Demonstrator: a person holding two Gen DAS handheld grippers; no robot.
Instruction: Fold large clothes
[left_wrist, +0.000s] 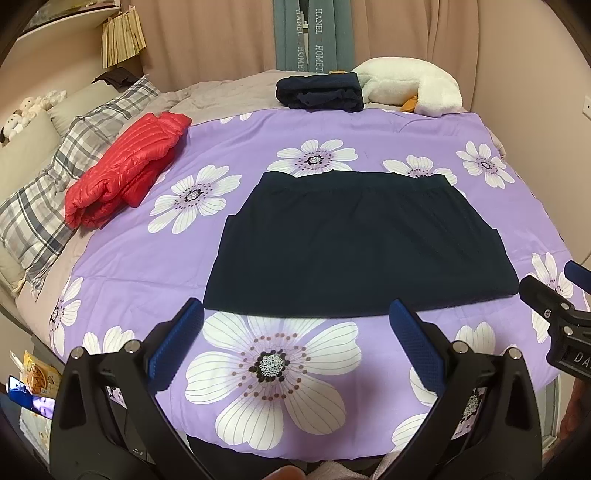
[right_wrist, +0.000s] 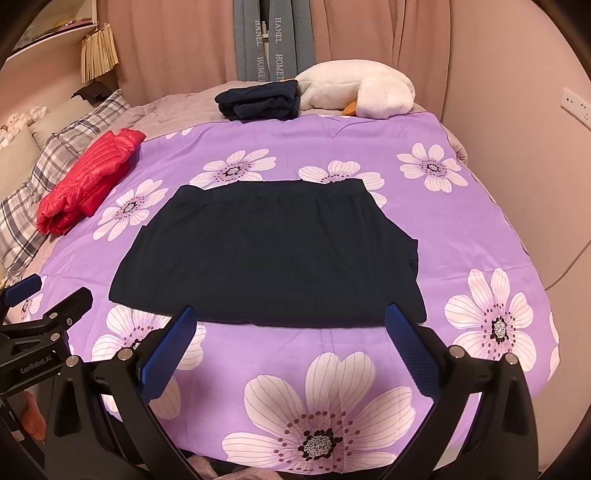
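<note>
Plaid pillow (left_wrist: 55, 177) far left, red jacket (left_wrist: 125, 170) folded beside it. Navy garment (left_wrist: 354, 243) flat mid-quilt (left_wrist: 155, 258), waistband away from the cameras. Folded dark pile (left_wrist: 319, 91) and white plush (left_wrist: 410, 86) at far edge. Left gripper (left_wrist: 295, 314) wide open, empty, at the garment's near hem. Right gripper (right_wrist: 290, 321) likewise, wide open and empty.

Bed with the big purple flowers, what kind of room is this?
Most likely a bedroom in a home: a bed under a purple flowered cover, a checked pillow at its head, and a white stuffed goose beside curtains.
</note>
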